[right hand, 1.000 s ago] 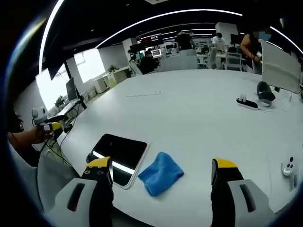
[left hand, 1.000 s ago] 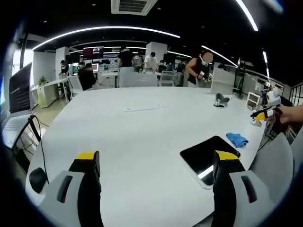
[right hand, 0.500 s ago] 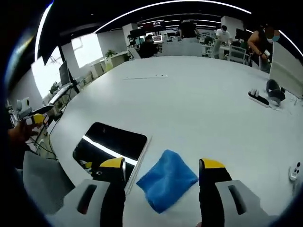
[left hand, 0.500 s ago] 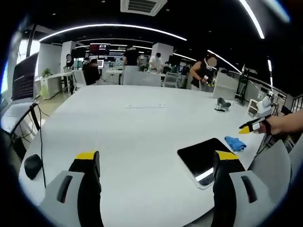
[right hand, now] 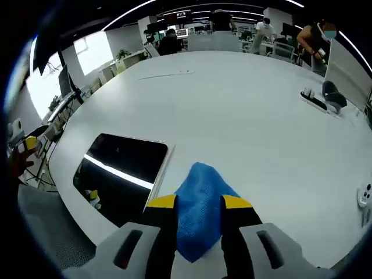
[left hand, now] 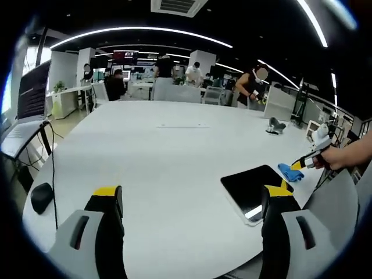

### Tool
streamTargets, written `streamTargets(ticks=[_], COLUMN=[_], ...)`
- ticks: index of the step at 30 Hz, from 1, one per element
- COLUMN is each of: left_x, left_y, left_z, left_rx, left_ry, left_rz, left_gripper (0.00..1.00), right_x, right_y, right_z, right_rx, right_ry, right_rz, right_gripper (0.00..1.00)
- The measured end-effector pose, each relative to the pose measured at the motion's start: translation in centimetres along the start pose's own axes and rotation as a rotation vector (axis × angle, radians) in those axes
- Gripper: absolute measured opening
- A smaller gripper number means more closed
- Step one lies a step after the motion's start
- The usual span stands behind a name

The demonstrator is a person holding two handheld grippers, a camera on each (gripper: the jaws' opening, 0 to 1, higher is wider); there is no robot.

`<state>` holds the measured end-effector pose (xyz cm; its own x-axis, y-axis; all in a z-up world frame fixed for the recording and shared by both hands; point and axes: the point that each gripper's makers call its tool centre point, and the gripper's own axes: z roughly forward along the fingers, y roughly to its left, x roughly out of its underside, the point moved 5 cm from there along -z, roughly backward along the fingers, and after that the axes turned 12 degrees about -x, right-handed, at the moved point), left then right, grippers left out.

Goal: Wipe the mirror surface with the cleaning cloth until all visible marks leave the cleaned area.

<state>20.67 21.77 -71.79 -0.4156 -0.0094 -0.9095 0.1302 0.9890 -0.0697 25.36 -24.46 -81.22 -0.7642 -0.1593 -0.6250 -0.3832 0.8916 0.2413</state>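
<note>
Since a second ago my right claw (right hand: 198,203) has been dropping toward the cloth and narrowing; its jaws, wide apart before, are now closing in on the blue cloth (right hand: 199,200), with the fabric bunching between the yellow tips. I am reading this as the grip just forming, not yet a firm pinch. My left claw (left hand: 192,200) is holding off, jaws spread wide and carrying nothing.

The white table (right hand: 244,116) is stretching far ahead of both claws. On it, just left of my right claw, the mirror (right hand: 119,168) is lying flat, its dark face reflecting a ceiling light strip; from my left claw it is sitting ahead and to the right (left hand: 254,189), near the table edge. The cloth is lying beside the mirror's right edge, close to it; I cannot tell if they are touching.

The cloth is looking soft, light and floppy, so I am judging a pinch on its bunched middle will do best, leaving loose fabric to press flat. The mirror is probably stiff, smooth and breakable, and may slide under a wipe.
</note>
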Motion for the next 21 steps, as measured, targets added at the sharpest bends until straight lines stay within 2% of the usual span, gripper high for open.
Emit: streamTargets(ticks=[2,6,8,11,14,16,20,21], left_x=[-0.1,-0.5,-0.7,-0.7,-0.6,-0.5,-0.3,-0.3], left_y=[-0.3,-0.4,-0.3,-0.3,-0.4,-0.3,-0.3,-0.2], left_z=[0.1,0.4,0.5,0.5,0.6,0.7,0.8,0.9], left_rx=[0.003,0.006,0.005,0.004,0.008,0.008,0.016,0.017], left_ry=[0.003,-0.001,-0.003,-0.002,0.002,0.003,0.011,0.018], left_rz=[0.005,0.021,0.021,0.020,0.024,0.022,0.027,0.031], left_gripper=[0.99,0.99,0.99,0.99,0.99,0.99,0.99,0.99], right_x=[0.2,0.6,0.7,0.8,0.8,0.9,0.9,0.8], right_y=[-0.4,-0.2,0.1,-0.4,-0.4,-0.8,-0.6,-0.7], right_z=[0.4,0.9,1.0,1.3,1.5,1.3,1.5,1.5], right_rx=[0.037,0.036,0.041,0.067,0.058,0.084,0.086,0.089], right_ry=[0.000,0.017,0.035,0.043,0.008,0.032,0.053,0.071], right_rz=[0.019,0.011,-0.013,0.002,0.143,0.100,0.061,-0.002], right_gripper=[0.20,0.19,0.17,0.11,0.12,0.07,0.05,0.04])
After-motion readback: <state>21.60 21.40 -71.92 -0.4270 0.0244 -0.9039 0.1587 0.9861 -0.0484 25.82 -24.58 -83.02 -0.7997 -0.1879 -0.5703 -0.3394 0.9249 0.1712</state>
